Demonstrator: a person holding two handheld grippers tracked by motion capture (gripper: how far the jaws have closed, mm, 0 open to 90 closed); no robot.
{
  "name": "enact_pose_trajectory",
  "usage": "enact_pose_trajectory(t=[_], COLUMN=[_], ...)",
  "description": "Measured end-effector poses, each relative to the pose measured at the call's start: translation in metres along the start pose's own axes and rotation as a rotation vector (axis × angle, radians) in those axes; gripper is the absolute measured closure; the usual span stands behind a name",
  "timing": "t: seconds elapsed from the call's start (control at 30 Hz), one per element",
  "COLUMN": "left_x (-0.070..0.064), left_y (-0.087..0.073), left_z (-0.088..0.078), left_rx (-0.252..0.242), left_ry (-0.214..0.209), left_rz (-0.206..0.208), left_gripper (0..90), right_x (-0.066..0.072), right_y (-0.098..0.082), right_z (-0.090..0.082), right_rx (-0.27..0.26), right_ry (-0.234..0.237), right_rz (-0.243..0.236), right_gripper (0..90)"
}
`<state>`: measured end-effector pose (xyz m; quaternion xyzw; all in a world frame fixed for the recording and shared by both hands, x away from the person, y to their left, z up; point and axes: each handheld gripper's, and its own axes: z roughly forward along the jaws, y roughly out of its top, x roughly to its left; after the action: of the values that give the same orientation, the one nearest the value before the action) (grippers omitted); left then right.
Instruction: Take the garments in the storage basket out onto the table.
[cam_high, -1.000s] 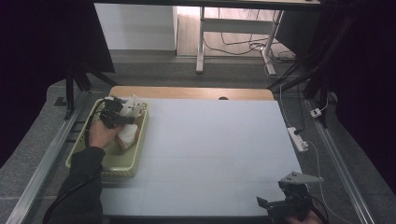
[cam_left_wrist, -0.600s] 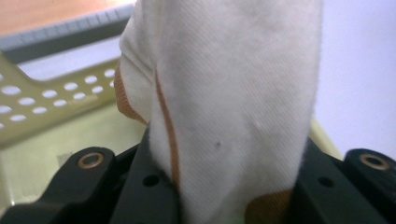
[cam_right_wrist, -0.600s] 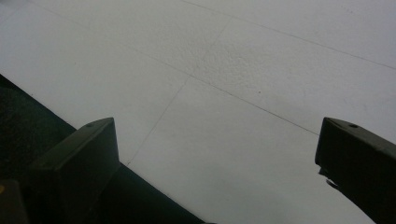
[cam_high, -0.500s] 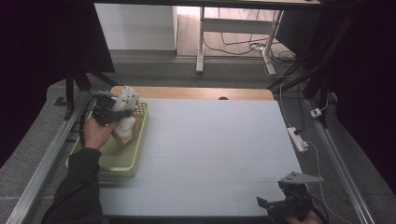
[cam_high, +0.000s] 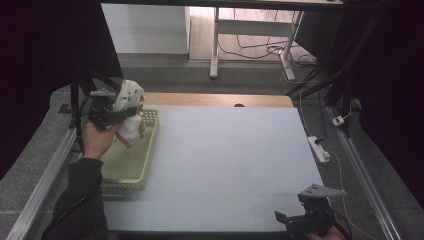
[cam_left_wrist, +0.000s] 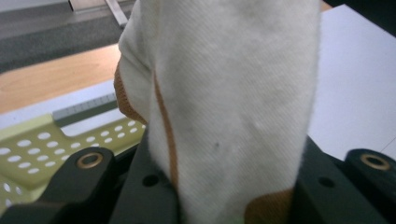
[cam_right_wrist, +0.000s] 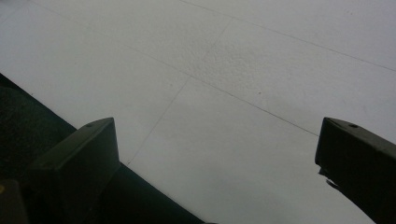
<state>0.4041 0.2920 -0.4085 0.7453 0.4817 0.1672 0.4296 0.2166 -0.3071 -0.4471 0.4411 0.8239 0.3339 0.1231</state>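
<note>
One white cloth with orange trim (cam_high: 129, 112) is pinched between the jaws of the left gripper (cam_high: 107, 114) and held above the far end of the yellow-green perforated basket (cam_high: 131, 172), probably to be carried onto the white table (cam_high: 225, 155). The right gripper (cam_high: 305, 220) is kept spread at the near edge. Nothing is seen in the way.

My left claw (cam_high: 118, 114) sits above the far end of the tray (cam_high: 131, 170), and the cloth (cam_high: 129, 107) clamped in it hangs down toward that tray. The tray lies on the tabletop (cam_high: 225, 160) along its left edge. My right claw (cam_high: 299, 221) is well apart, over the tabletop's near right corner, with bare tabletop ahead of it.
</note>
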Motion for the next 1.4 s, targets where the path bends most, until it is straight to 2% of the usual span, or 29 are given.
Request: enact_pose_trajectory(t=[0.47,0.63,1.4], left_x=[-0.018,-0.027,-0.078], left_y=[0.012,0.017,0.038], left_z=[-0.017,-0.019,-0.009], left_rx=[-0.087,-0.107,-0.112], left_ry=[-0.017,-0.039,-0.164], left_rz=[0.051,0.069,0.145], left_gripper=[75.5,75.5,75.0], right_x=[0.0,0.0,0.0], right_y=[0.0,0.0,0.0], right_z=[0.0,-0.001,0.0], right_rx=[-0.007,-0.007,-0.007], right_ry=[0.002,0.004,0.007], right_rz=[-0.004,-0.002,-0.002], right_gripper=[0.0,0.0,0.0])
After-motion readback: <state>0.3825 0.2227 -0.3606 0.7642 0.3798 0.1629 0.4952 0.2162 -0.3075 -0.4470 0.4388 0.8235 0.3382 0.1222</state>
